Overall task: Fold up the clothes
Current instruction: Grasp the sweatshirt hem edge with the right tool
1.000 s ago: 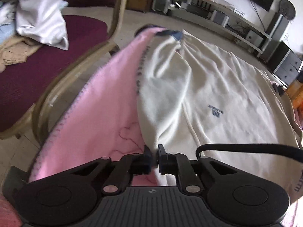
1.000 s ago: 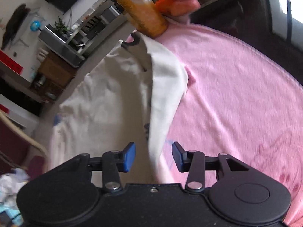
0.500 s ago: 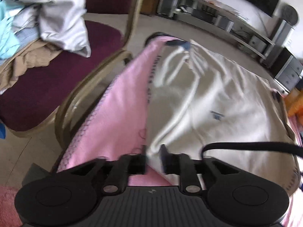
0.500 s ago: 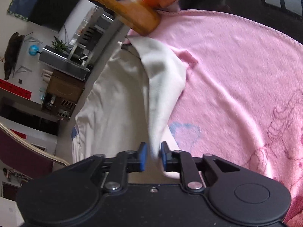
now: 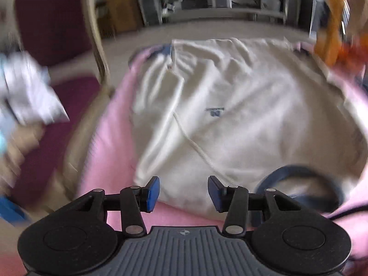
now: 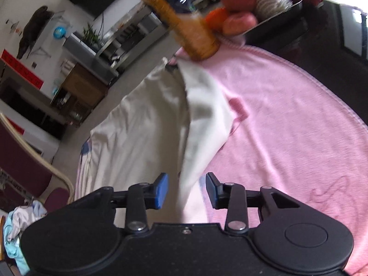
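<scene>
Both the left gripper and right gripper stand released; the cream sweatshirt fold at twelve o'clock may slip open.

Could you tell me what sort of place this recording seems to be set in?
Probably a home living or dining room: a maroon chair piled with laundry, low media shelving, and a fruit bowl beside the pink blanket.

small dark logo on cream garment, blurred, unreadable
</scene>
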